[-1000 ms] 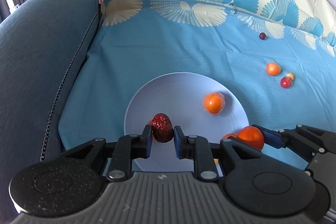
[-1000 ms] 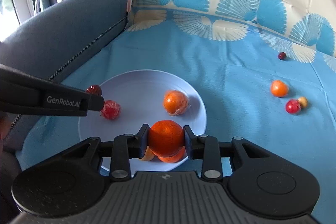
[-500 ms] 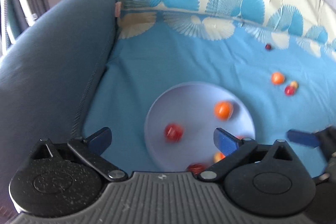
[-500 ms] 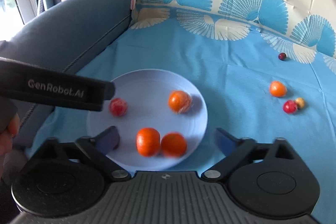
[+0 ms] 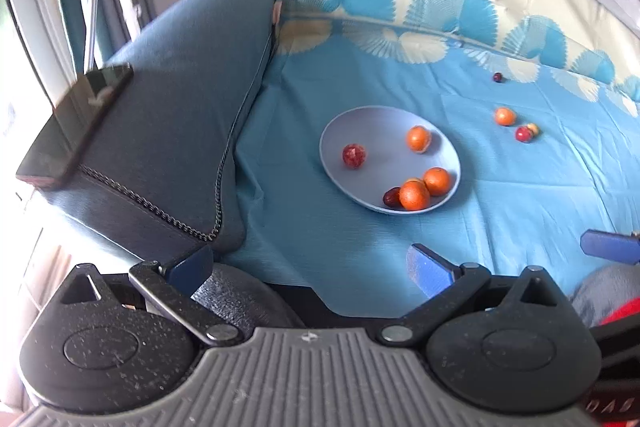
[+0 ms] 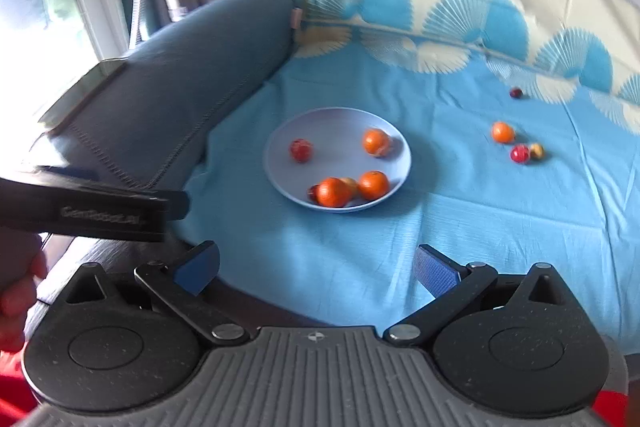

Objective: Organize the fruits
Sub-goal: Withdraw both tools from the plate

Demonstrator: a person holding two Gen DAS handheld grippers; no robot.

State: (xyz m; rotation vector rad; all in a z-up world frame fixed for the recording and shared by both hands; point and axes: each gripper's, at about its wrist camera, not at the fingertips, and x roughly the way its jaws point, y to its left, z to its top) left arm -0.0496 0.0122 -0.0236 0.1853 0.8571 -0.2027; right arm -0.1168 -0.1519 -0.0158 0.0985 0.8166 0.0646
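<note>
Five fruits sit in the pale blue plate (image 5: pixel 340 131) right now: three oranges, a red speckled fruit (image 5: pixel 353 155) alone toward the sofa-arm side, and a dark red date (image 5: pixel 391 196) tucked against the nearest orange (image 5: pixel 414 195). A second orange (image 5: pixel 437 181) touches that one, and the third orange (image 5: pixel 418 139) lies apart at the plate's far side. The plate rests on a blue sheet (image 5: pixel 520 195) with fan patterns, just beside the dark blue sofa arm (image 5: pixel 180 115), where a black phone (image 5: pixel 76 123) lies.

Off the plate, well to its right on the sheet, four more wait: a small orange (image 5: pixel 505 116), a red cherry-like fruit (image 5: pixel 523 134) touching a tiny yellowish one (image 5: pixel 533 128), and a dark berry (image 5: pixel 497 77) farther back.

Both tools hang clear of the plate. The left hand-held gripper (image 5: pixel 310 263) is spread wide, nothing between its blue pads. The right hand-held gripper (image 6: pixel 316 263) has just finished opening and is released too, jaws empty. A person's fingers (image 6: pixel 18 291) show at the right view's left edge.
</note>
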